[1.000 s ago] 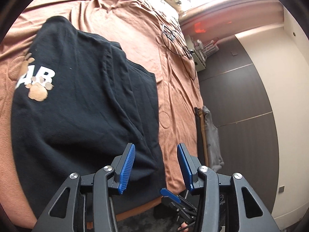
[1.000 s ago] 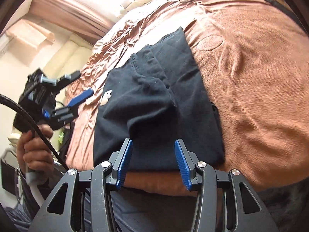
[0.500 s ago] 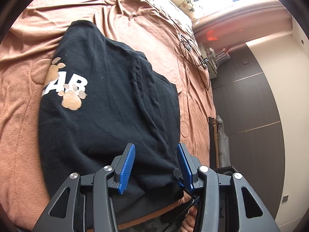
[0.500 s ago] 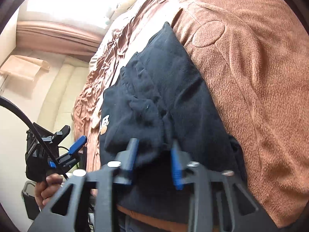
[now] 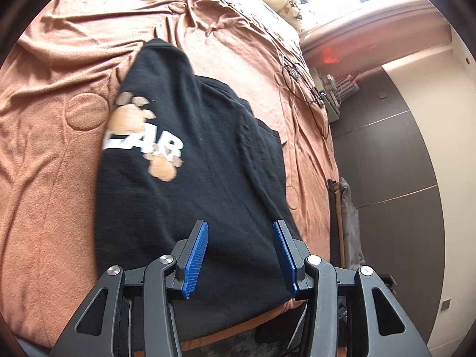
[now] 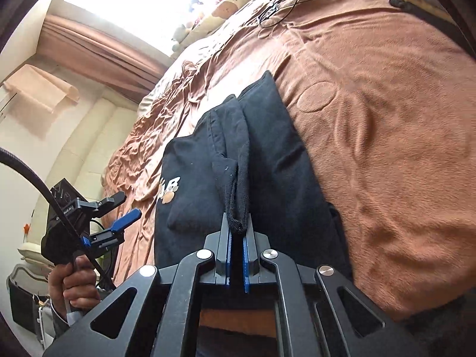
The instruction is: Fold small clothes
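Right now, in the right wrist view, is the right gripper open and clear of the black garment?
No, the right gripper is shut on a raised fold of the black garment.

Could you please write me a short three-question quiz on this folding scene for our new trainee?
1. True or false: the right gripper is shut on the cuff of the black shirt.
2. What is between the left gripper's fingers?
A. shirt fabric, gripped
B. nothing gripped; they are open above the shirt
C. a cable
3. What colour is the blanket under the shirt?

Key: 1 true; 2 B; 3 brown.
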`<state>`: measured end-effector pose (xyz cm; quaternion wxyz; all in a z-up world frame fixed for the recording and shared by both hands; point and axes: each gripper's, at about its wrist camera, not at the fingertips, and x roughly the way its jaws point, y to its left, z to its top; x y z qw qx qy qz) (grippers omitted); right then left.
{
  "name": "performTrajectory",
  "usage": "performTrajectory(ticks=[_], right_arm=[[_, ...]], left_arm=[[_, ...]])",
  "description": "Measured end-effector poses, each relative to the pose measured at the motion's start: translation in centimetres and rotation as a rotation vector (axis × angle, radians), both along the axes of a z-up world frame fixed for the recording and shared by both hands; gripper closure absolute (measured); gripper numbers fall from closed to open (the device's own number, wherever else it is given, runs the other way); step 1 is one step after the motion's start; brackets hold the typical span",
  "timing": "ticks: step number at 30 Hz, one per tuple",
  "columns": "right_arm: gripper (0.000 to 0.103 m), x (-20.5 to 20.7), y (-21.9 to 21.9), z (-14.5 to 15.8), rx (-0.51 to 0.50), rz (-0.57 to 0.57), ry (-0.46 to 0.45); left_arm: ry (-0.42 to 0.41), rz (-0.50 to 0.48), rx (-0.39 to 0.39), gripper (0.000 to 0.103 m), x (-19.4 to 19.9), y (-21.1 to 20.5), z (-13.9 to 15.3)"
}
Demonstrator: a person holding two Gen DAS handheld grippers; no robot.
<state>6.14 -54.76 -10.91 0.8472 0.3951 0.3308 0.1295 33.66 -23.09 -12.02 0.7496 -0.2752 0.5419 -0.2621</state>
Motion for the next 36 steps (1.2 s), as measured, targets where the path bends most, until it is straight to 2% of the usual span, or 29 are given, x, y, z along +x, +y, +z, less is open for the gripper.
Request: performTrajectory(ticks=[12, 24, 28, 31, 34, 35, 36], right_arm=[[0.101, -4.7, -0.7, -0.8, -0.005, -0.031, 0.038], [0.101, -6.3, -1.0, -1.9, 0.000, -0.067, 0.052], [0.101, -6.2, -1.0, -2.1, -0.028, -0.066, 0.069], [0.097, -5.8, -0.6, -1.4, -0.079, -0.038, 0.098], [0.091, -5.6, -0.9, -0.2, -0.118, -0.033, 0.090], [0.082, -5.5, -1.1, 0.1, -0.121, -0.032, 0.083], [0.069, -5.3, -1.3, 0.4, -0.117, -0.031, 0.072]], left_arm=[[0.029, 0.010, 0.107, 0.056, -1.3, 2.1, -1.6], [0.072, 0.004, 0.195, 0.056, -2.4, 3.6, -3.8], [0.086, 0.007, 0.204, 0.056, -2.5, 4.0, -4.6], [0.099, 0.006, 0.220, 0.056, -2.4, 4.3, -5.2], [0.112, 0.013, 0.222, 0.056, -2.0, 4.7, -5.9], [0.116, 0.015, 0.220, 0.056, -1.9, 4.7, -6.0], [0.118, 0.018, 0.216, 0.056, -1.7, 4.6, -6.1]])
